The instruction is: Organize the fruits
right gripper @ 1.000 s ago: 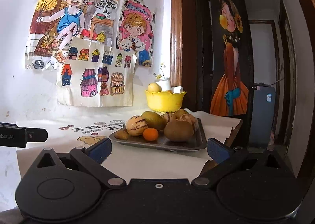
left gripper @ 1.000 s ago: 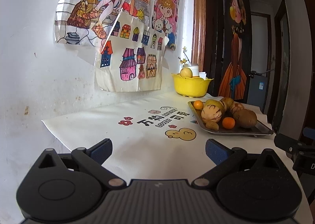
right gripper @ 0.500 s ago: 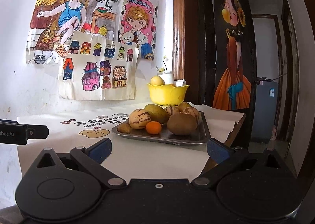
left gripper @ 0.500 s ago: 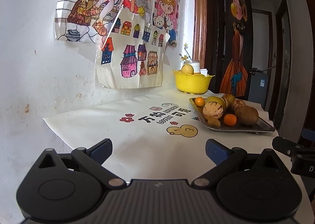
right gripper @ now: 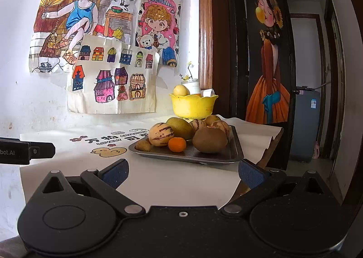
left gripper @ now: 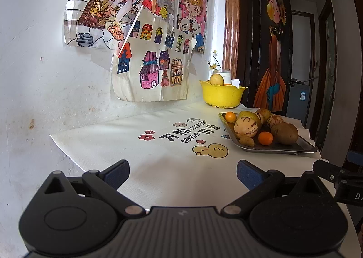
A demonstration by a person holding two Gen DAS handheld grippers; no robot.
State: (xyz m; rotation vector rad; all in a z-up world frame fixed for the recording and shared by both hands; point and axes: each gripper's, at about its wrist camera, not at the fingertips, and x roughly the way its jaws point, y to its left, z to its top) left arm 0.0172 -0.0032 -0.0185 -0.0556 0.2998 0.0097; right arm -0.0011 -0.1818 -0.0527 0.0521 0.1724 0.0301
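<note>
A metal tray (right gripper: 234,148) on the white table mat holds several fruits: a striped melon (right gripper: 160,134), a small orange (right gripper: 177,144), a brown kiwi (right gripper: 209,140) and a green mango (right gripper: 180,126). Behind it a yellow bowl (right gripper: 192,106) holds a pale round fruit (right gripper: 180,90). My right gripper (right gripper: 182,173) hangs open just short of the tray's near edge, nothing between its fingers. My left gripper (left gripper: 182,173) is open over the bare mat, left of the tray (left gripper: 304,145); the bowl (left gripper: 221,97) stands beyond it.
The wall with paper drawings (right gripper: 113,81) runs along the far side of the table. The mat's right edge (right gripper: 270,137) drops off beside a dark door with a painted figure. A white jar with a flower sprig (right gripper: 192,82) stands behind the bowl.
Both grippers have drifted slightly; the tray sits a little lower and nearer in the right view. Both stay open and empty.
</note>
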